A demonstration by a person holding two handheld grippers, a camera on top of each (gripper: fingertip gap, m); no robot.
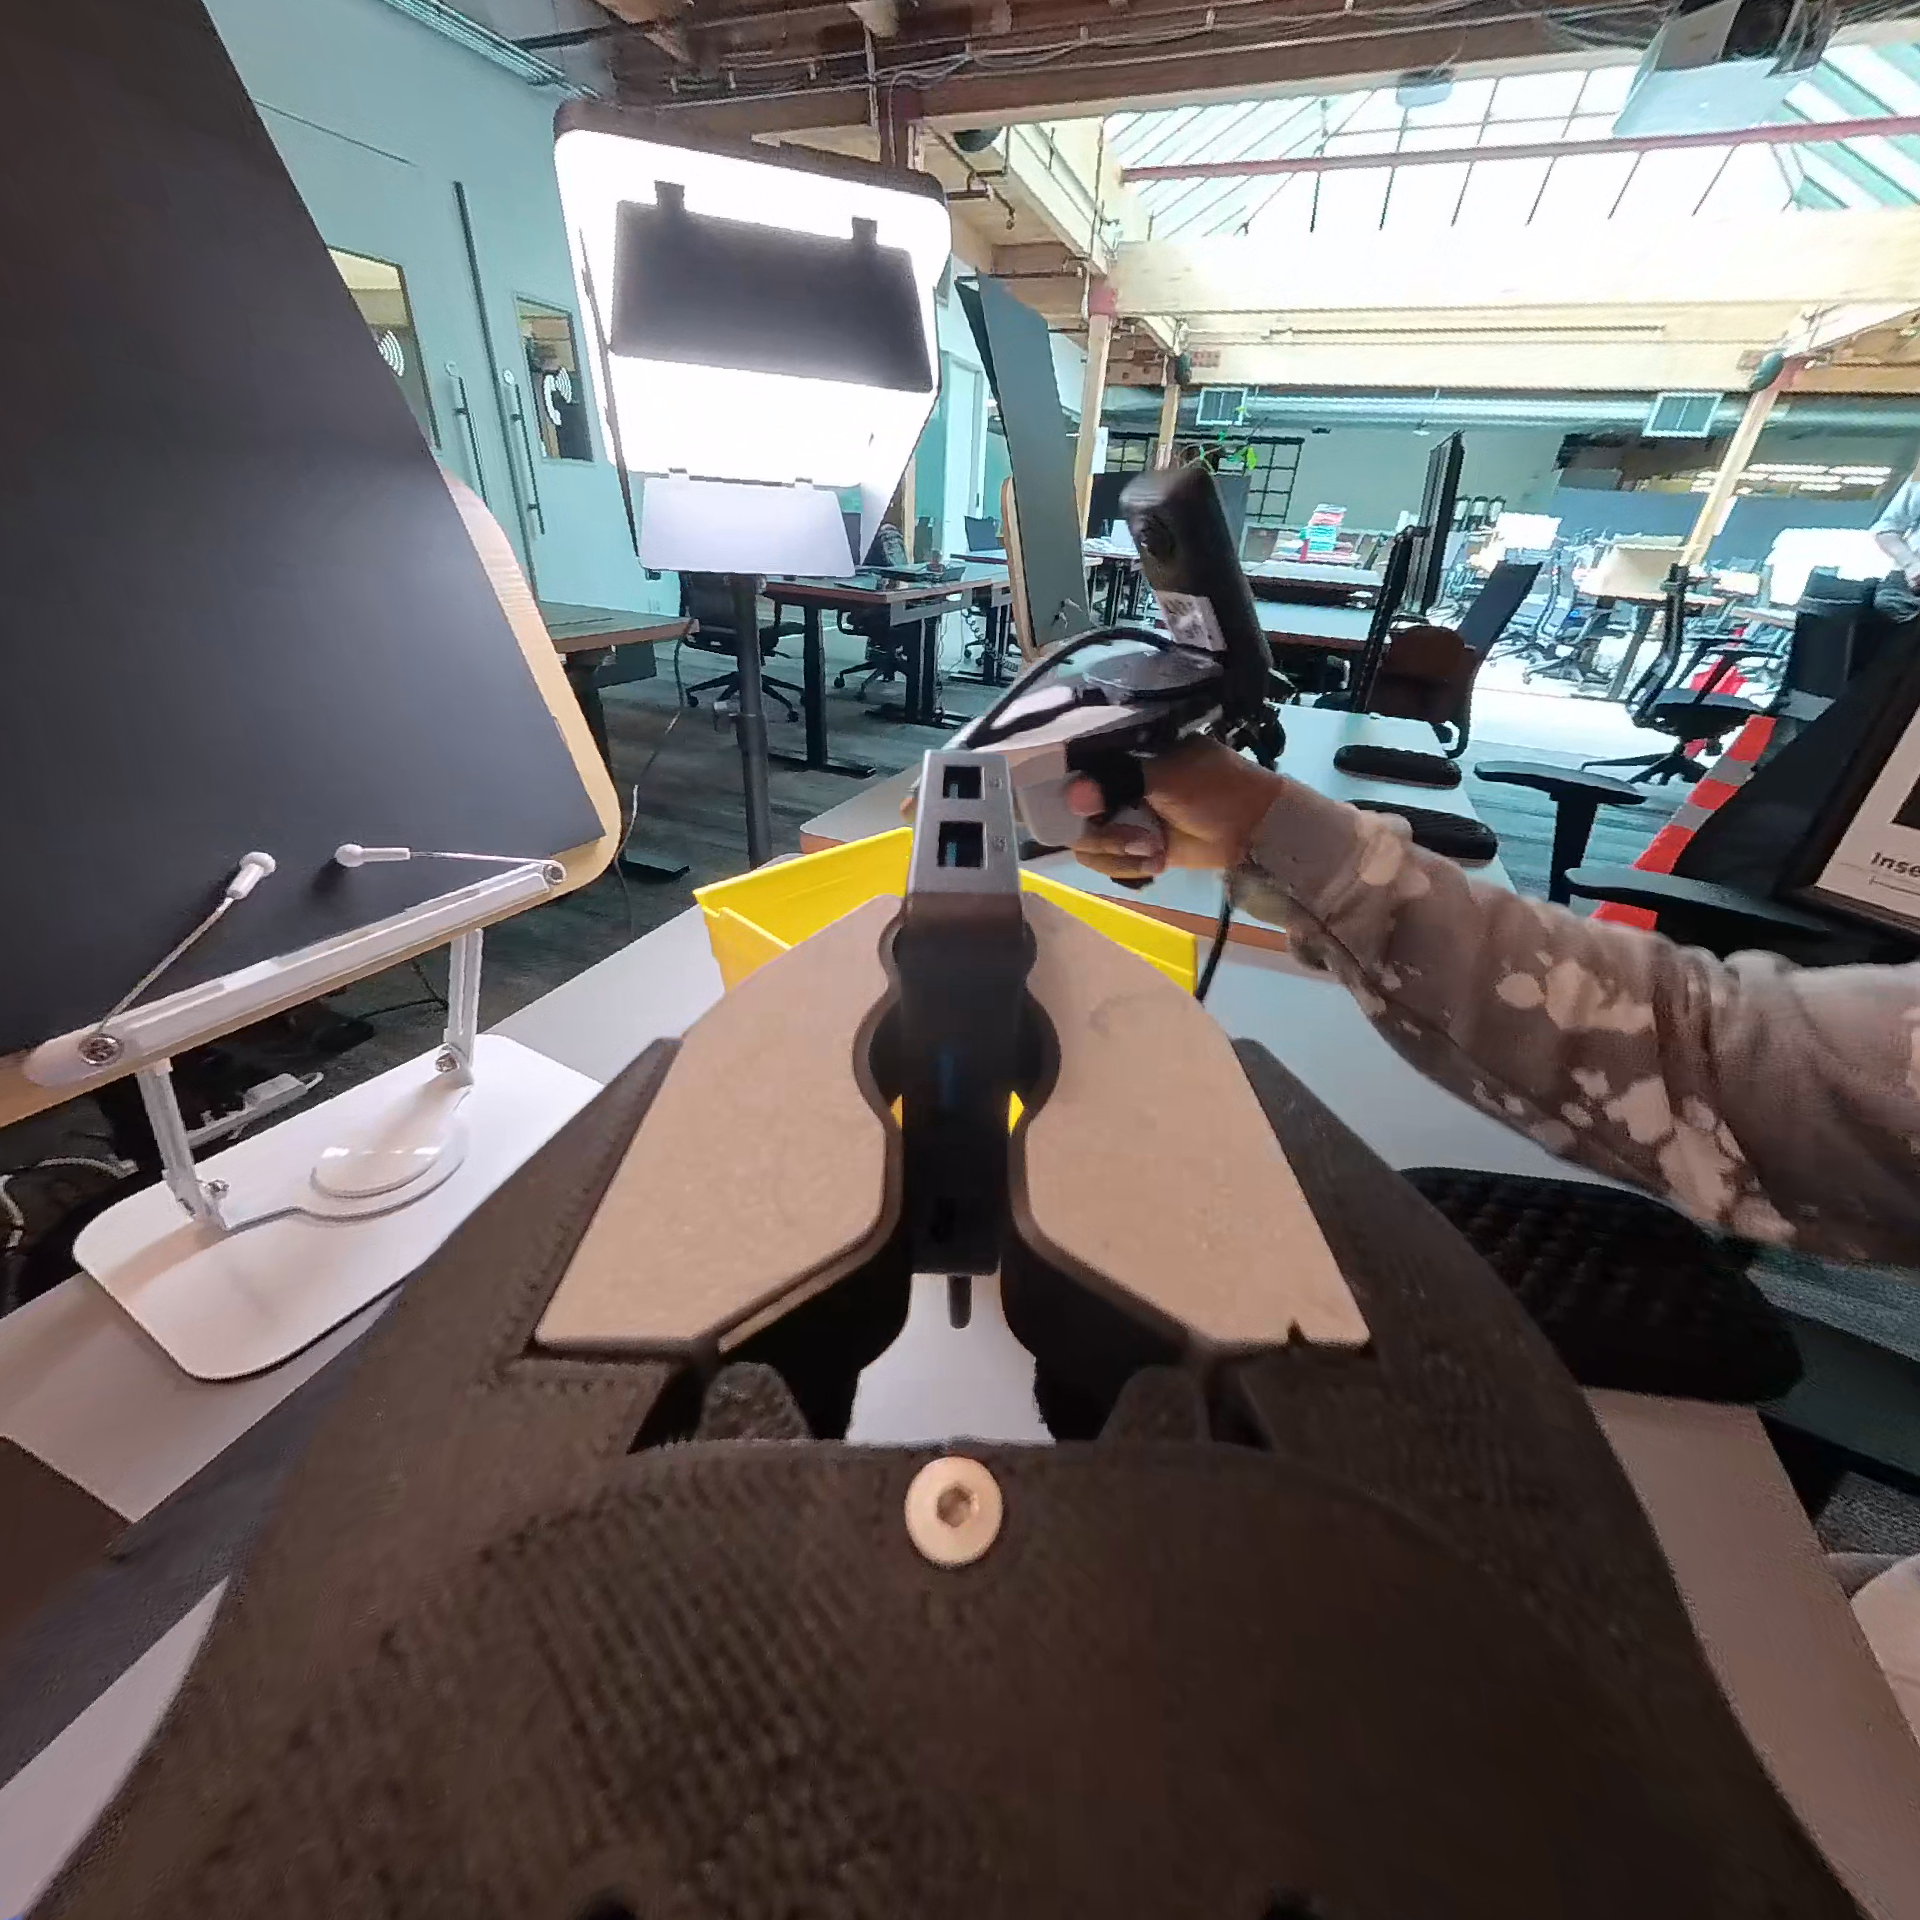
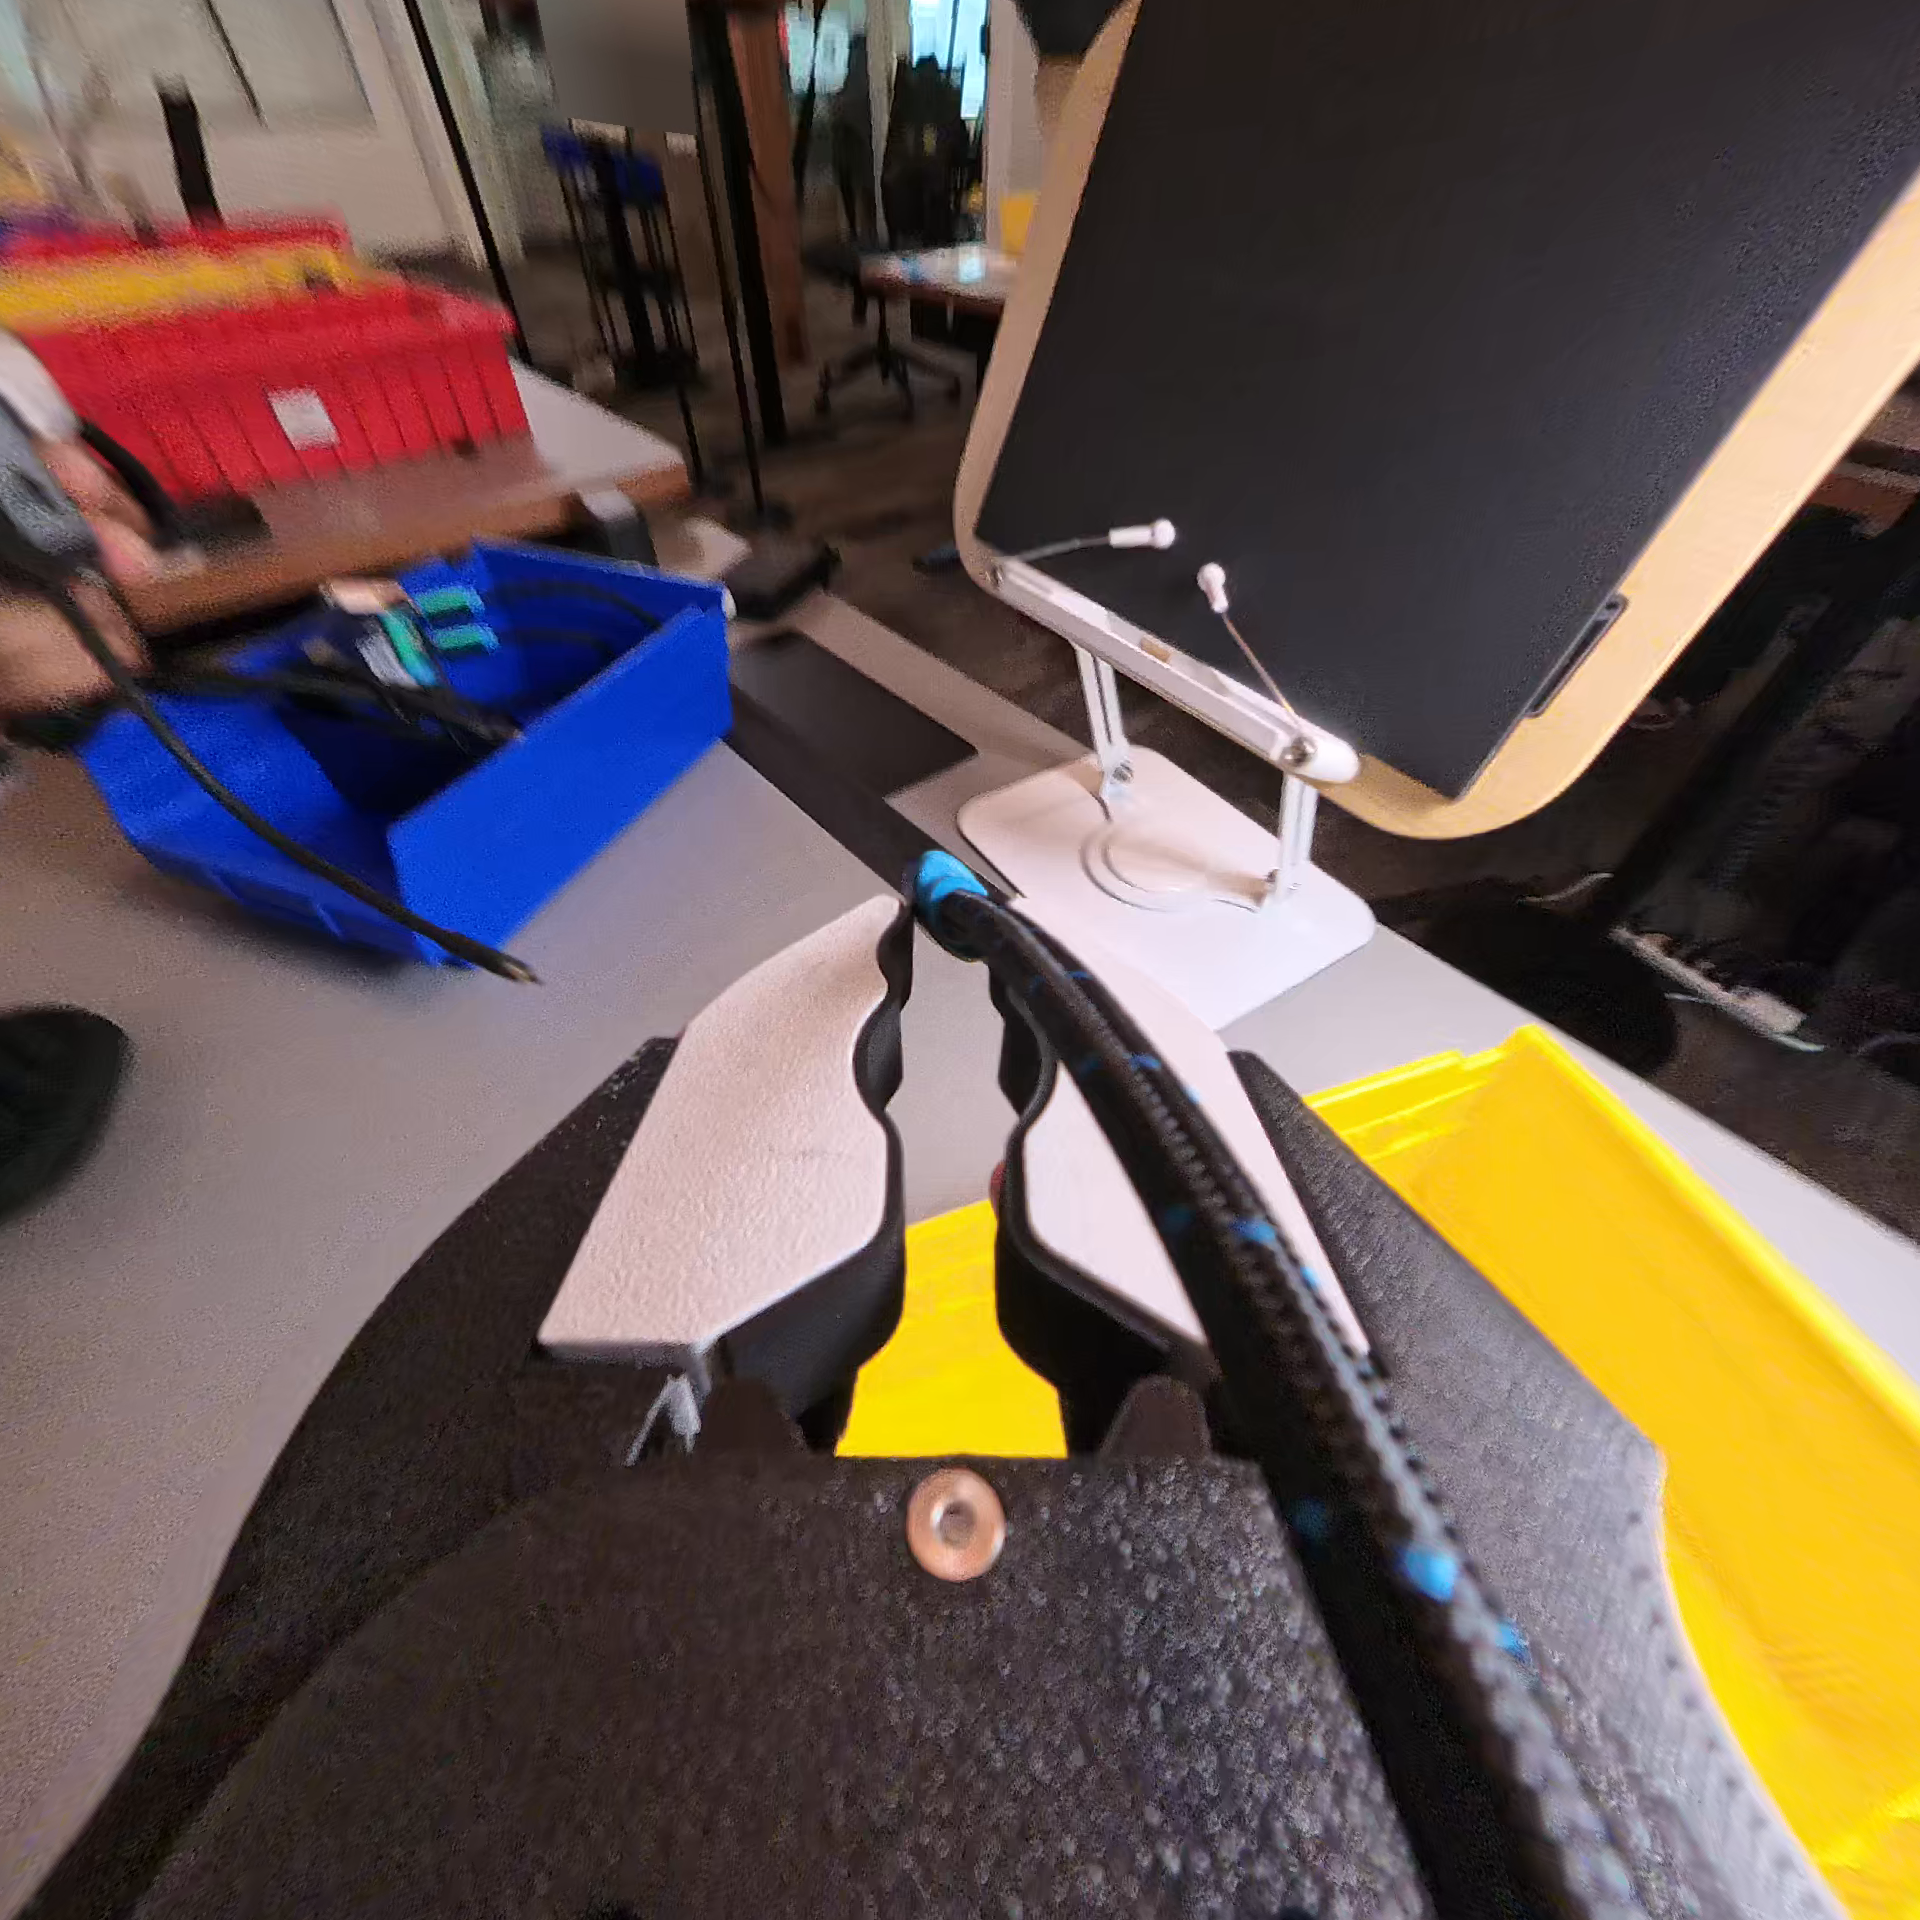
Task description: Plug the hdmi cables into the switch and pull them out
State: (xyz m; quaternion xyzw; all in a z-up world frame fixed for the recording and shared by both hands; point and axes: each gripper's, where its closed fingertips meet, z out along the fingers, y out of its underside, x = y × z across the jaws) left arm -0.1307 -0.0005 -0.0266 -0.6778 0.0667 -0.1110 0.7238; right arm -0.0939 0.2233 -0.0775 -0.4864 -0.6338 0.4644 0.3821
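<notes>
You've got the switch (image 1: 958, 997) clamped edge-on in the left gripper (image 1: 954, 1049), lifted clear of the table (image 1: 582, 1018) w/ its port end pointing away from you; two open ports show on that end, stacked; nothing plugged in yet.

Right gripper (image 2: 951, 997): jaws stand narrowly apart w/ table showing through the gap, and the braided black-and-blue hdmi cable (image 2: 1226, 1174) lies across the right finger; can't tell if the plug behind its blue collar is actually pinched or just resting there; judge that before you move.

Risks as I read them: cable draped, not gripped, so it could slide off as you swing toward the switch; the switch is held by a thin edge, so a push on the plug may pivot it in the pads; plug comes in skewed and jams at the port mouth.

Count: one switch; one cable in hand, more cables in the blue bin (image 2: 561, 769), number unclear; one yellow bin (image 2: 1558, 1299); one red crate (image 2: 281, 384); two grippers.
</notes>
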